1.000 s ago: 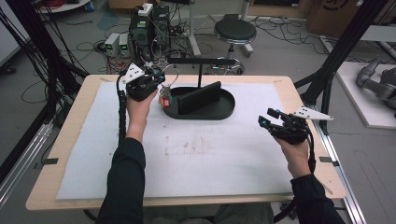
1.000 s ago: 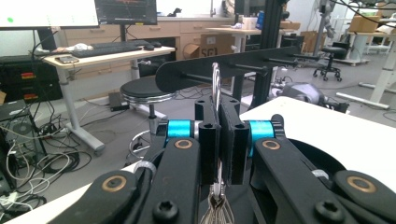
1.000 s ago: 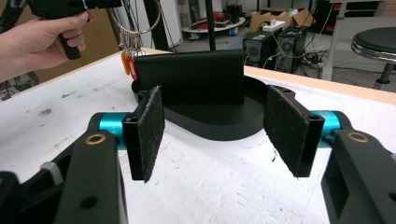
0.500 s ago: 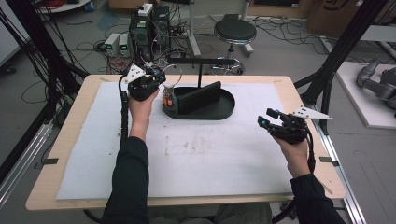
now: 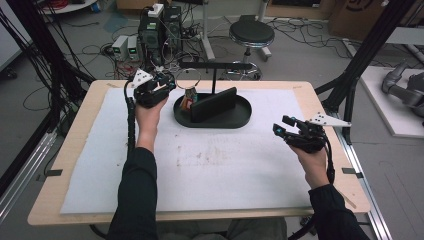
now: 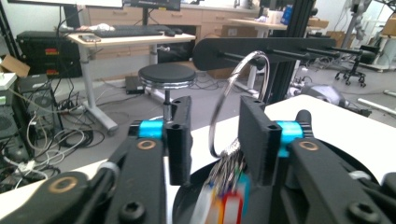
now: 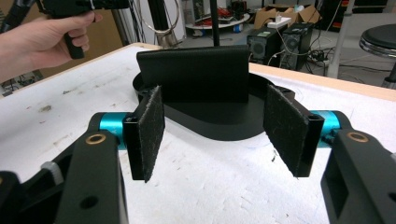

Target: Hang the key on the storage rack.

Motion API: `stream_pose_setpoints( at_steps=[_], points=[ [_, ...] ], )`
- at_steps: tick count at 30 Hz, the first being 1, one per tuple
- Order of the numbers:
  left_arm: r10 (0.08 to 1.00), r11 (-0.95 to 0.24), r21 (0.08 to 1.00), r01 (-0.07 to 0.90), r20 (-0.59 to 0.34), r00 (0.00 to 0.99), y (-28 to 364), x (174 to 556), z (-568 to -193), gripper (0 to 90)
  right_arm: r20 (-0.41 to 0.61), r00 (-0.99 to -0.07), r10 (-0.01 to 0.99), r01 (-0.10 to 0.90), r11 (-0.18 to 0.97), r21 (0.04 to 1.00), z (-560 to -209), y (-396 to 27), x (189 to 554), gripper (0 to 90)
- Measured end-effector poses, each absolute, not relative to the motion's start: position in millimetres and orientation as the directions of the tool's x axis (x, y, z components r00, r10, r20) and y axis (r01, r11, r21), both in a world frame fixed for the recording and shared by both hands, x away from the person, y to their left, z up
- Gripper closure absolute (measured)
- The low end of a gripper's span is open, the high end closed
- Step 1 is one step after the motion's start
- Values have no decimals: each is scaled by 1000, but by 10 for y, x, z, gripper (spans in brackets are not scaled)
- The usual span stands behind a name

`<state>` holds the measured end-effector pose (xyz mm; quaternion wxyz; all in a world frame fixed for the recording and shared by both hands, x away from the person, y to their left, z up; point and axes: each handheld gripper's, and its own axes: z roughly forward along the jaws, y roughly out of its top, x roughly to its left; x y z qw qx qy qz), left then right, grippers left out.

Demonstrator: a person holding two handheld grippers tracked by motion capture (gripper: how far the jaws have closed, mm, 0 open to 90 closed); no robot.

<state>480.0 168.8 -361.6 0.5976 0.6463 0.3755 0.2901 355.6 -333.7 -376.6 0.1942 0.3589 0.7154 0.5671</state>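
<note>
While the left gripper (image 5: 167,85) sits near the far left corner of the table (image 5: 80,165), its jaws have just been opening, and they now stand a little apart with nothing pressed. The left gripper view shows the metal ring (image 6: 233,100) between the two jaws, hanging from a peg on the black rack (image 6: 261,46). Small bright tags (image 6: 224,198) hang from the ring's bottom, blurry. From the high view the ring (image 5: 188,79) looks tiny, above the far left end of the black tray (image 5: 235,119).

The right gripper view shows its own fuzzy pads (image 7: 149,135) wide apart and holding nothing, facing the upright black board (image 7: 194,72) in the tray.

The left hand (image 5: 147,112) reaches far forward with a straight arm. The right hand (image 5: 315,162) stays near the right edge, with the right gripper (image 5: 282,127) pointing left across the table.
</note>
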Motion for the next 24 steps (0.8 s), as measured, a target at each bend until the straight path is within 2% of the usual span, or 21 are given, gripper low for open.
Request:
stream_pose_setpoints(
  at_steps=[2,4,6,9,13,24],
  points=[
    [829,3,987,162,-93,551,1706,4778,-3598,500,126,-667,734,290,101,952,-3765,-3344,3557,398],
    [824,-4,983,184,-101,557,1703,4739,-3566,440,128,-665,736,293,99,951,-3764,-3350,3554,398],
    [826,-51,978,203,-73,558,1674,4681,-3518,361,130,-662,738,298,100,949,-3767,-3357,3556,397],
    [826,-150,968,203,10,564,1588,4564,-3443,297,128,-661,739,301,105,948,-3770,-3365,3559,396],
    [809,-154,978,138,45,587,1554,4297,-3401,293,123,-658,743,304,113,946,-3770,-3368,3555,396],
    [789,-217,968,128,97,607,1769,3697,-3536,278,89,-655,750,304,153,940,-3778,-3367,3555,385]
  ],
)
